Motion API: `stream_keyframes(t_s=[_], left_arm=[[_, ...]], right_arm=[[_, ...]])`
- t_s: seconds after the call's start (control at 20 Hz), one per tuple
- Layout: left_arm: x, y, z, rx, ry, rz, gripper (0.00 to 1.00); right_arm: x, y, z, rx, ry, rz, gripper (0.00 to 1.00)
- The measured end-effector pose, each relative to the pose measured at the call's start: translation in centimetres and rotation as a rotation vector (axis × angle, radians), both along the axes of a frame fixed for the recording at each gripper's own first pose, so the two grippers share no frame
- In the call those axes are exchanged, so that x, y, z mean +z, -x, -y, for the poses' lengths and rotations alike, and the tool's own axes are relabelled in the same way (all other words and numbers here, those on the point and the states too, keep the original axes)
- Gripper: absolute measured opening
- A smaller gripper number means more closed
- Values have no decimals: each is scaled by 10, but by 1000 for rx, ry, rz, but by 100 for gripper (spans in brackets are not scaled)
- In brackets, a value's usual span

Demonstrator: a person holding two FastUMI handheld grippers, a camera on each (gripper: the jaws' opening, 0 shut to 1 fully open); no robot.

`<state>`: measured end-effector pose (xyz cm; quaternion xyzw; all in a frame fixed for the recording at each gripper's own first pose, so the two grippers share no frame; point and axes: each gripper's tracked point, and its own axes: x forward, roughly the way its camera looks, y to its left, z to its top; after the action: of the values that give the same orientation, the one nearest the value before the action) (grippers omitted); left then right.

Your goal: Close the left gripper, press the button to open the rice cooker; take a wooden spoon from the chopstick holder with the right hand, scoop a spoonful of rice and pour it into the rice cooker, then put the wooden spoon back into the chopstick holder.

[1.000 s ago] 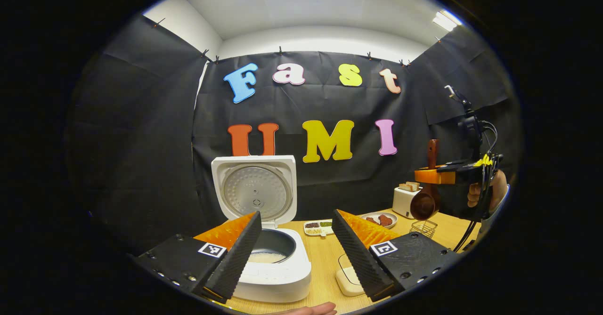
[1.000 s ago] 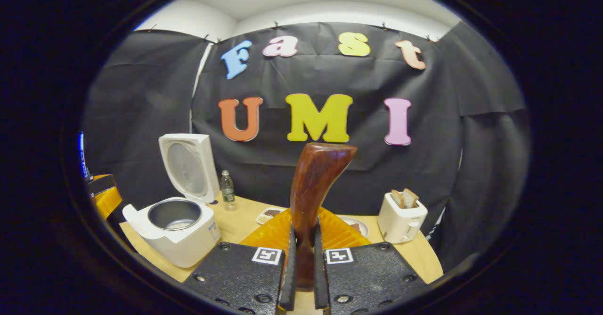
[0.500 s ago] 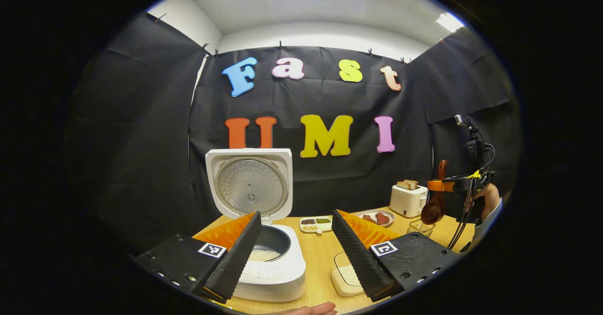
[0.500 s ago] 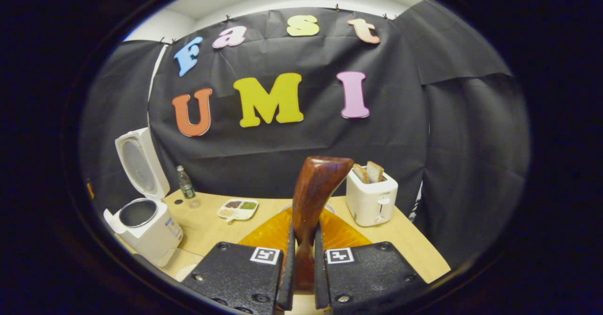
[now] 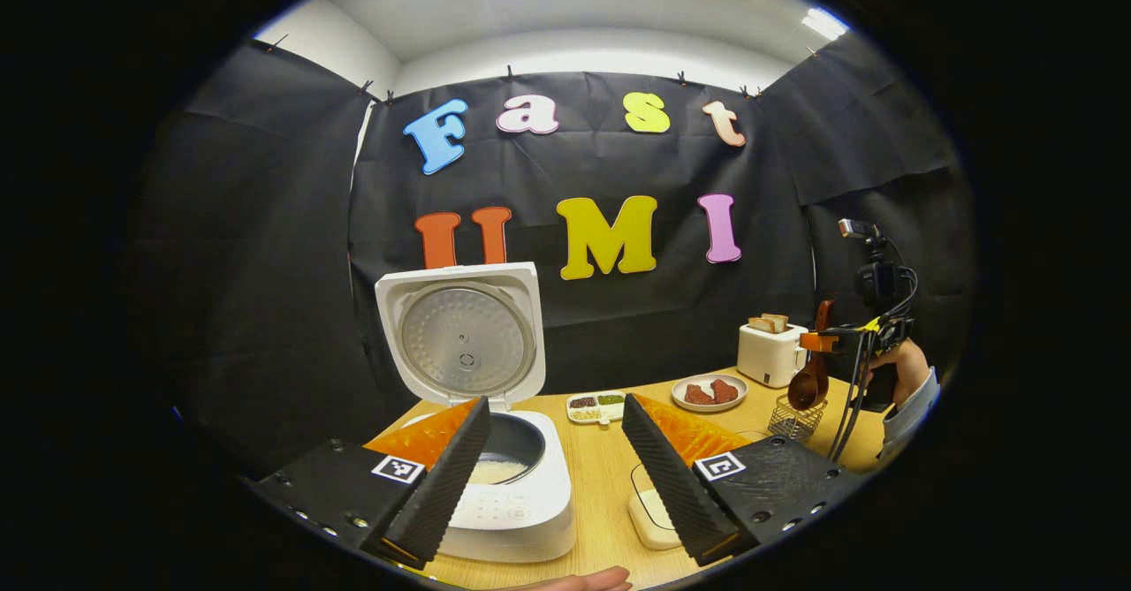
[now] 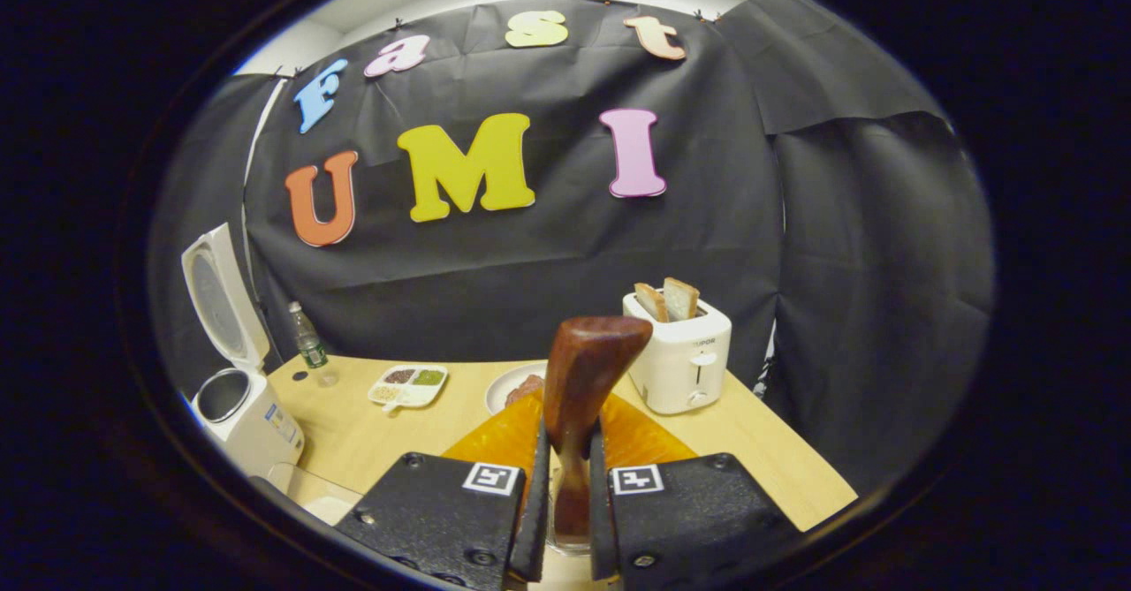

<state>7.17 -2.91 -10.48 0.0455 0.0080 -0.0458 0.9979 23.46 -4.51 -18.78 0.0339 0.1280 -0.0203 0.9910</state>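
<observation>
The white rice cooker stands with its lid up, and pale rice lies in the pot. My left gripper is open just in front of it, holding nothing. At the far right my right gripper is shut on the dark wooden spoon, bowl down, just above the wire chopstick holder. In the right gripper view the spoon's handle rises between the shut fingers of the right gripper, and the rice cooker sits far left.
A cream container sits right of the cooker. A toaster with bread, a plate of food, a divided condiment tray and a bottle stand toward the back. A hand shows at the bottom edge.
My right gripper has carried the spoon right and down, away from the cooker to just above the wire holder. My left gripper has stayed open and pulled back slightly.
</observation>
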Motion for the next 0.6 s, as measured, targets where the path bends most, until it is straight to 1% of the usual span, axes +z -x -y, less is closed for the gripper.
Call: stream_keyframes(t_s=[0.05, 0.1, 0.2, 0.25, 0.3, 0.35, 0.4, 0.5, 0.55, 0.6], left_arm=[[1, -1, 1, 3, -4, -2, 95], [2, -2, 1, 6, -7, -1, 95], [2, -3, 0, 22, 4, 1, 95], [2, -5, -5, 43, 15, 0, 95], [0, -7, -10, 60, 20, -6, 96], [-4, -8, -11, 68, 26, -17, 96], [-6, -9, -13, 76, 31, -23, 95], [-4, -12, -18, 84, 37, -21, 95], [-2, -14, -21, 87, 40, -14, 95], [0, -18, -26, 101, 50, -9, 95]], right_arm=[[-1, -2, 3, -12, 0, 1, 27], [-6, -4, 10, -36, 8, -13, 36], [1, -3, 22, -82, 50, 3, 57], [5, -2, 28, -104, 78, 10, 58], [7, 0, 29, -117, 99, 15, 70], [10, 2, 29, -123, 105, 19, 74], [12, 6, 28, -127, 103, 20, 83], [17, 13, 26, -128, 82, 30, 84], [20, 17, 26, -130, 75, 36, 87], [24, 23, 24, -124, 69, 44, 87]])
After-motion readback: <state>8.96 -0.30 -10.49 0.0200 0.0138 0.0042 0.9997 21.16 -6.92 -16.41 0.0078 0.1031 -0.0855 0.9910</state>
